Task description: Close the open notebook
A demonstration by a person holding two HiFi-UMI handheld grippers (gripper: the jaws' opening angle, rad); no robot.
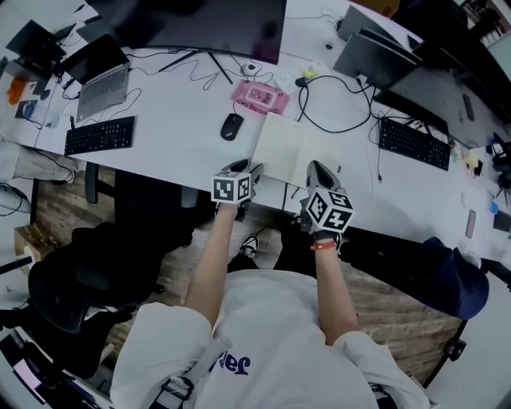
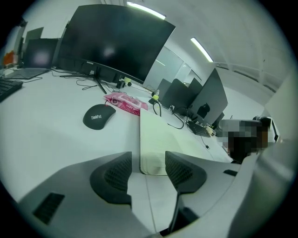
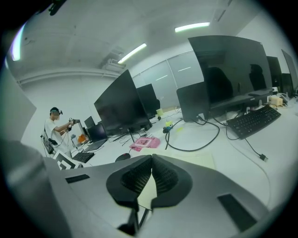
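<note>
The open notebook point(image 1: 297, 152) lies flat on the white desk point(image 1: 176, 144), its pale pages facing up, near the desk's front edge. My left gripper point(image 1: 249, 170) hovers at the notebook's near left corner. In the left gripper view its jaws point(image 2: 148, 162) stand wide open, with that corner of the notebook point(image 2: 158, 139) showing between them and nothing pressed. My right gripper point(image 1: 319, 169) sits over the notebook's near right part. In the right gripper view its pads point(image 3: 152, 160) meet, shut on nothing, with the notebook point(image 3: 198, 161) just beyond.
A black mouse point(image 1: 231, 125) and a pink packet point(image 1: 259, 97) lie behind the notebook. A looped black cable point(image 1: 335, 104) runs to its right, beside a keyboard point(image 1: 413, 142). Another keyboard point(image 1: 100, 134) and a laptop point(image 1: 102, 84) sit left; a big monitor point(image 1: 200, 24) stands behind.
</note>
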